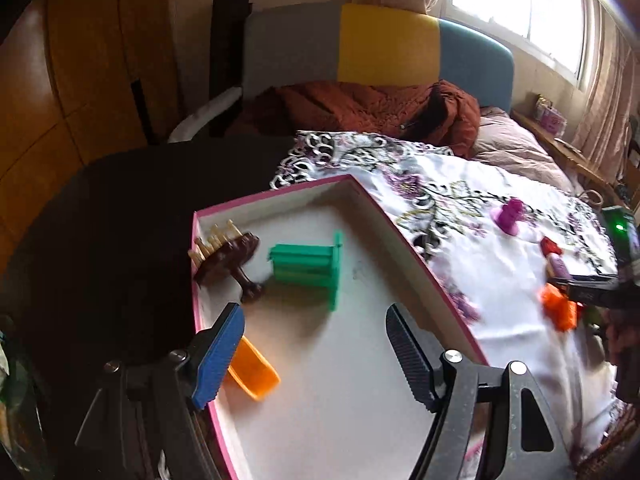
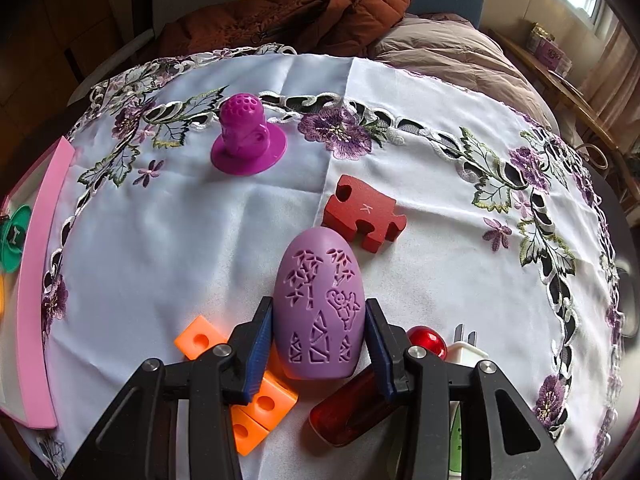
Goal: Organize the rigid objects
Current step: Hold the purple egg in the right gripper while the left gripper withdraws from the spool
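Note:
In the left wrist view my left gripper [image 1: 316, 344] is open and empty above a pink-rimmed white box [image 1: 368, 360]. The box holds a brown comb-like piece [image 1: 226, 254], a green ribbed piece [image 1: 310, 268] and an orange scoop [image 1: 252, 370]. In the right wrist view my right gripper [image 2: 318, 332] is shut on a lilac carved egg [image 2: 320, 308], held just above the embroidered white cloth [image 2: 160, 240]. On the cloth lie a magenta domed piece [image 2: 248, 138], a red puzzle piece [image 2: 362, 212], orange cubes [image 2: 256, 400], a red translucent piece [image 2: 348, 408] and a red ball [image 2: 428, 340].
The box edge [image 2: 36, 280] shows at the left in the right wrist view. A white plug [image 2: 466, 350] lies by the right finger. A rust quilt [image 1: 360, 108] and padded headboard [image 1: 384, 44] lie beyond the cloth. A window [image 1: 516, 4] is at upper right.

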A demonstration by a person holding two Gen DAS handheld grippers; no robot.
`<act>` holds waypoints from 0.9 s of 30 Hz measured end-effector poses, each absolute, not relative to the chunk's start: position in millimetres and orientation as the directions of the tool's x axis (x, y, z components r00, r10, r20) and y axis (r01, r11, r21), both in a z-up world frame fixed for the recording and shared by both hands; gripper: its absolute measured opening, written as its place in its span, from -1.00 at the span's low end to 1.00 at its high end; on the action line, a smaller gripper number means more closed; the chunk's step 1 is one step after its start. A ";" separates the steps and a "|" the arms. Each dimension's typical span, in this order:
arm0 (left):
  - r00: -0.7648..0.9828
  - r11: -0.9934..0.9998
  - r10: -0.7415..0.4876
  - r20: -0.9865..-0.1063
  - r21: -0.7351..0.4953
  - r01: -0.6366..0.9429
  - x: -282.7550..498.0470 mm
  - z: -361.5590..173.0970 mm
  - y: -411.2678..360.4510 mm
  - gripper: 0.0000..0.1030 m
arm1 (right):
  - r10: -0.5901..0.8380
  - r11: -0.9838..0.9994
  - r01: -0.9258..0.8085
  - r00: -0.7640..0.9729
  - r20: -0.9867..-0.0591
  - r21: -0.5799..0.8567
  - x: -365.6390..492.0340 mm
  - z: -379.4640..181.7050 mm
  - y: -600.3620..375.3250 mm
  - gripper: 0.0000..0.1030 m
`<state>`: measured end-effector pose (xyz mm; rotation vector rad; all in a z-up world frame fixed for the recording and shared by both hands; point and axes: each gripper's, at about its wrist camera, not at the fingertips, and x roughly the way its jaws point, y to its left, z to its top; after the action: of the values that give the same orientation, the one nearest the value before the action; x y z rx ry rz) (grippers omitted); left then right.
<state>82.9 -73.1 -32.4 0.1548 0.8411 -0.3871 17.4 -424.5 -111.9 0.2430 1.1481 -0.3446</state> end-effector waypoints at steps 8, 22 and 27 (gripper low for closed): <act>0.602 0.915 -0.289 -0.744 -0.030 0.403 61.2 -27.0 -73.2 0.45 | -0.123 0.914 0.404 0.372 -0.920 0.041 16.2 -112.3 -427.8 -0.13; 0.587 0.916 -0.287 -0.757 -0.037 0.400 52.2 -31.9 -70.7 0.45 | -0.132 0.916 0.400 0.372 -0.919 0.030 16.2 -112.9 -427.1 -0.10; 0.588 0.919 -0.282 -0.758 -0.037 0.393 50.1 -32.5 -68.7 0.45 | -0.137 0.918 0.397 0.370 -0.919 0.023 16.0 -112.8 -427.5 -0.10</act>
<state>50.1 -68.7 -32.6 0.1402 0.8564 -0.3949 16.0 -427.5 -112.8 0.2579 1.1438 -0.3468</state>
